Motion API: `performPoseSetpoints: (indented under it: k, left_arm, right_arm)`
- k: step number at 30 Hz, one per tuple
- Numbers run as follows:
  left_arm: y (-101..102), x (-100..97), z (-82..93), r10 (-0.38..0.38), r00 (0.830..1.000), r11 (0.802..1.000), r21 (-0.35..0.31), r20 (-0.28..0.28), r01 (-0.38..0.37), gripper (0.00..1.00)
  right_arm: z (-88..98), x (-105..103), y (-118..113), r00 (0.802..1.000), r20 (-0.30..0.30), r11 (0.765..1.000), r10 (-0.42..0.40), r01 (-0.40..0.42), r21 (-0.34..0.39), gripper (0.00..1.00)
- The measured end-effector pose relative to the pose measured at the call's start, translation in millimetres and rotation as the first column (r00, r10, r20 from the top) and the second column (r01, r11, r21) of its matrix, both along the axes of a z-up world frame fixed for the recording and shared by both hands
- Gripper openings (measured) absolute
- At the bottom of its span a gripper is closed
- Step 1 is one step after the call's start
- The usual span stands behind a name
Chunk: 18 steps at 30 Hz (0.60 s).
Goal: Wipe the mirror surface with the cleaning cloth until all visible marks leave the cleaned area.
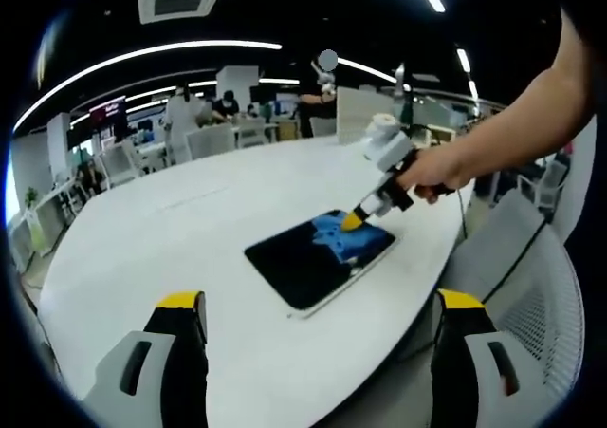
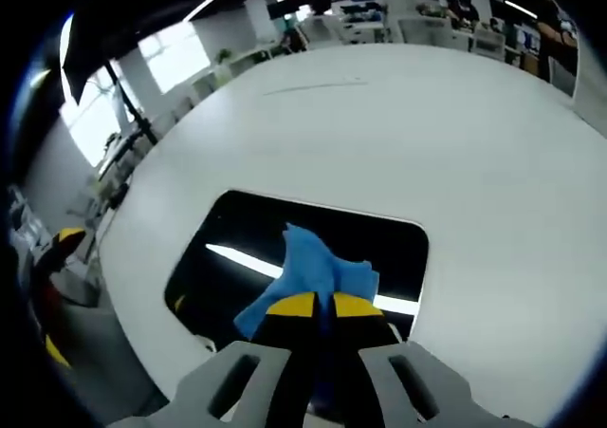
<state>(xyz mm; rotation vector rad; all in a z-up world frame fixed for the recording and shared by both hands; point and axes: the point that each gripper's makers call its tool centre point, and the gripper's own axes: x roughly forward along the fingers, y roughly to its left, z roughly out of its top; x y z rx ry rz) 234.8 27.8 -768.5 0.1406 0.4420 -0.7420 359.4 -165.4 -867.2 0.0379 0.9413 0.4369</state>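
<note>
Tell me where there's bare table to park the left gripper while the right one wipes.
The white table is bare across the wide stretch beyond the mirror, towards the far chairs. It is also bare between the mirror's near edge and the left gripper. It is crowded over the mirror, where the right gripper presses the blue cloth.

A wide white tabletop (image 1: 190, 229) with a rounded edge before me, bare and glossy across most of its span, the dark rectangular mirror (image 1: 303, 262) lying flat on it near the edge, a crumpled blue cleaning cloth (image 2: 308, 276) resting on the mirror
</note>
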Motion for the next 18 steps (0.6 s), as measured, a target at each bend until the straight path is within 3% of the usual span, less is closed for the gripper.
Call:
performPoseSetpoints:
  k: [18]
  left_arm:
    - [-2,-0.2,2.4,-0.009,1.000,1.000,-0.003,0.022,0.009,0.99]
  right_arm:
    - [0.0,3,-27,1.000,-0.004,1.000,-0.019,0.018,-0.019,0.00]
